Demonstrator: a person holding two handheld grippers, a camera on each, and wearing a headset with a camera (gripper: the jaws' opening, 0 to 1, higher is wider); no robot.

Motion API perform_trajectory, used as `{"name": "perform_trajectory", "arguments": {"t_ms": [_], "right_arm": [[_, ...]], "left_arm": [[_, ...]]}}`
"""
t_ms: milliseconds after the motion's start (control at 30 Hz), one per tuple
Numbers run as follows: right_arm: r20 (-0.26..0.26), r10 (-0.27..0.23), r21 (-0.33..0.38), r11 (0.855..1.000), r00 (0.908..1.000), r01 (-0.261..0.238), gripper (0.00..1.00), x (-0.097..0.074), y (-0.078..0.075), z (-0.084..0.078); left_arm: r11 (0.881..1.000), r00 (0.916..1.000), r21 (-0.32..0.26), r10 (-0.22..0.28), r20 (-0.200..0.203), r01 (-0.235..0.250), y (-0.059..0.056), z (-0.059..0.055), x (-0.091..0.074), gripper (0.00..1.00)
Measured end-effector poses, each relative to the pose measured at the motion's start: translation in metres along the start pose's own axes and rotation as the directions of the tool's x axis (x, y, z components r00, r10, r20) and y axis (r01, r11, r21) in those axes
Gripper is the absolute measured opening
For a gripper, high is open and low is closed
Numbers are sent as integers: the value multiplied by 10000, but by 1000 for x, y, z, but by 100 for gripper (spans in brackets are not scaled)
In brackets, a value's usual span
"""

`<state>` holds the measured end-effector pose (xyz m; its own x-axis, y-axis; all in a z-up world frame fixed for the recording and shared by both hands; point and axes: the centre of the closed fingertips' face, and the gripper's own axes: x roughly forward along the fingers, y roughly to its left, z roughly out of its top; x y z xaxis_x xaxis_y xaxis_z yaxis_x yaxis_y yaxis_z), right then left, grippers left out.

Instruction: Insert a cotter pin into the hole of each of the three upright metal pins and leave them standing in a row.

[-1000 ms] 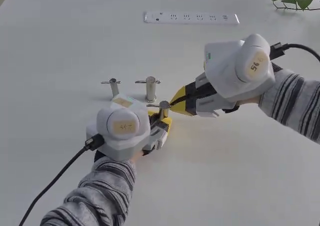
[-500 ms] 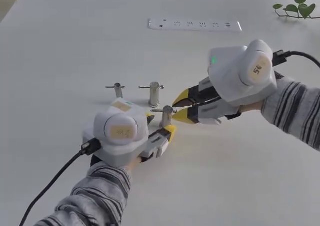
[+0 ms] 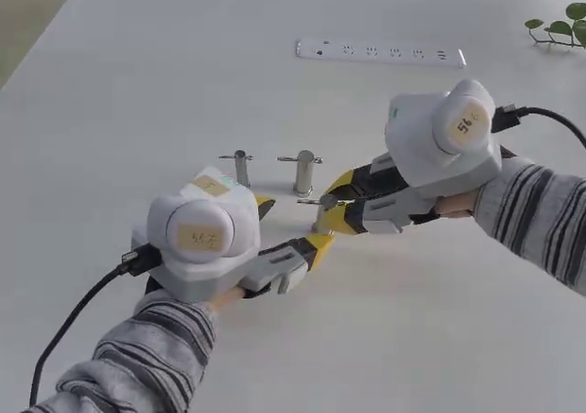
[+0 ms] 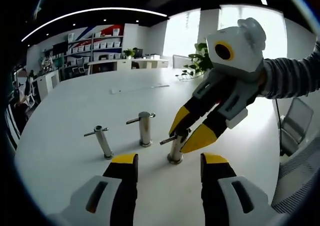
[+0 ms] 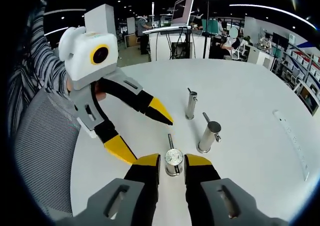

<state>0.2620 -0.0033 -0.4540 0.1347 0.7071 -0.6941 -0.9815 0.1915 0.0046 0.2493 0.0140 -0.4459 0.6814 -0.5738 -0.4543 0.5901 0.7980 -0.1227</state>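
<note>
Straddling short upright silver metal pin point(image 5: 174, 157) w/ thin cotter pin point(image 5: 170, 141) thru it: right gripper point(image 5: 173, 162), grip unclear | left gripper point(image 4: 169, 159): jaws wide, empty

Open table point(image 3: 137, 83) around 3 close-set pins point(image 3: 303, 173)

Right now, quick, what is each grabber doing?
Left gripper: open, holding nothing.
Right gripper: jaws straddle the nearest metal pin; grip cannot be told.
</note>
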Motion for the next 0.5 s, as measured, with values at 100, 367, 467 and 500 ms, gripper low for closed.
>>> {"name": "perform_trajectory", "arguments": {"t_ms": [100,367,467,500], "right_arm": [[12,0,61,10000,10000,0,13,2,0,1],[-72,-58,114,9999,10000,59,9,4,1,-2],[53,-15,273,9996,10000,13,9,4,1,-1],[95,12,196,9998,10000,-14,9,4,1,-1]], "left_arm": [[10000,10000,36,-20,54,19,2,2,-8,51],[9999,9994,-157,73,325,-68,11,10,-23,58],[9996,9989,-230,156,447,-146,16,13,-30,61],[9995,9986,-246,190,485,-178,18,14,-33,62]]}}
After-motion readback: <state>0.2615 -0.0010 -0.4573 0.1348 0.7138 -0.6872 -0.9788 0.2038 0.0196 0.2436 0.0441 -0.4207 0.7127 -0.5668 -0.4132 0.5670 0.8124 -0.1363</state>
